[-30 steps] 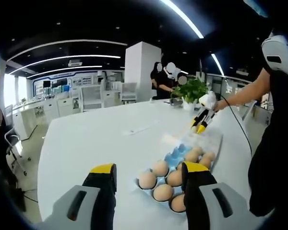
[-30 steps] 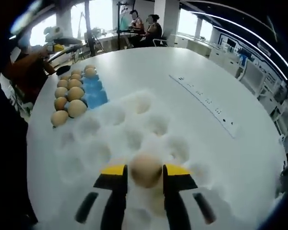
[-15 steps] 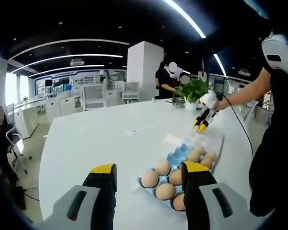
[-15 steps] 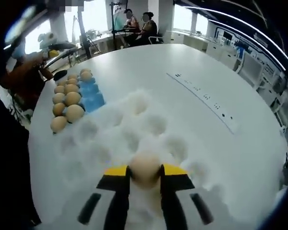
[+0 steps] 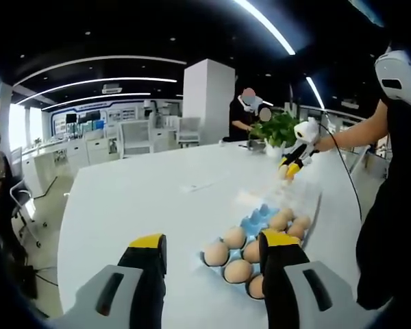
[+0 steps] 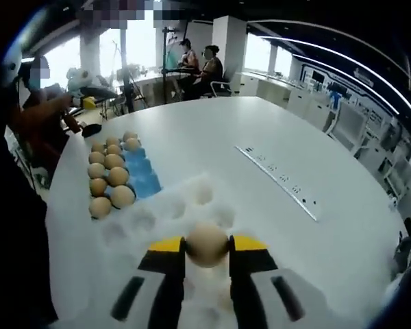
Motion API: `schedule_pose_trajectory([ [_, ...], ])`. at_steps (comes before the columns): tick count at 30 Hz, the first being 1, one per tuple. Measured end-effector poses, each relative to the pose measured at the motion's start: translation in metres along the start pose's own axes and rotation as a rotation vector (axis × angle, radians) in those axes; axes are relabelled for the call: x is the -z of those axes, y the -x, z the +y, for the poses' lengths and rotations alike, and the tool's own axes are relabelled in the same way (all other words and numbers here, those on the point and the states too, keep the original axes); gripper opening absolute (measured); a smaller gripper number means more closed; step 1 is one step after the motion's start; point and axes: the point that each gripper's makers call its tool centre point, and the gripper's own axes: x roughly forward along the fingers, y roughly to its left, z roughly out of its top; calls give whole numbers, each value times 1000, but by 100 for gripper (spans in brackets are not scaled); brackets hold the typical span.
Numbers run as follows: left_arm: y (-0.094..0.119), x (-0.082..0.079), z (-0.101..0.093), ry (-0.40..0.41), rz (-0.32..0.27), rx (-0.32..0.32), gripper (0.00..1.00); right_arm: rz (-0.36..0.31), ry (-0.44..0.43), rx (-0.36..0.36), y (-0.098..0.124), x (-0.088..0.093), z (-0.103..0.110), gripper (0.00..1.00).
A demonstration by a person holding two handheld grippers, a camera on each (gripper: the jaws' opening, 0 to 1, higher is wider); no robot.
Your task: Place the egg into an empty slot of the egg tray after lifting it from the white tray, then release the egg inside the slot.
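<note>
My right gripper [image 6: 207, 249] is shut on a tan egg [image 6: 207, 241], held in the air above the white tray [image 6: 166, 214] of round hollows. Left of that lies the blue egg tray [image 6: 145, 181], with several eggs [image 6: 114, 179] in two rows and bare blue slots on its right side. In the left gripper view the same blue egg tray [image 5: 259, 219] lies just past my left gripper [image 5: 212, 242], which is open with nothing between its jaws. Farther off, the right gripper [image 5: 290, 168] hangs over the white tray [image 5: 298, 200].
Everything rests on a large white round table [image 6: 267, 137]. A long white strip [image 6: 277, 181] lies on it to the right of the trays. A potted plant [image 5: 274, 127] stands at the far edge. The person's body is at the right, and other people sit beyond the table.
My right gripper has risen with the egg, so the white tray now lies farther below it. The left gripper has stayed open in about the same place.
</note>
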Motion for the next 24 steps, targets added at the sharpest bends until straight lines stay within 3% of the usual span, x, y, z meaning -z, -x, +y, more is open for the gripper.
schedule_pose_trajectory([
  [24,-1,3,0,1,11,6,55,-28,59,-51,-11,-26,19,24],
])
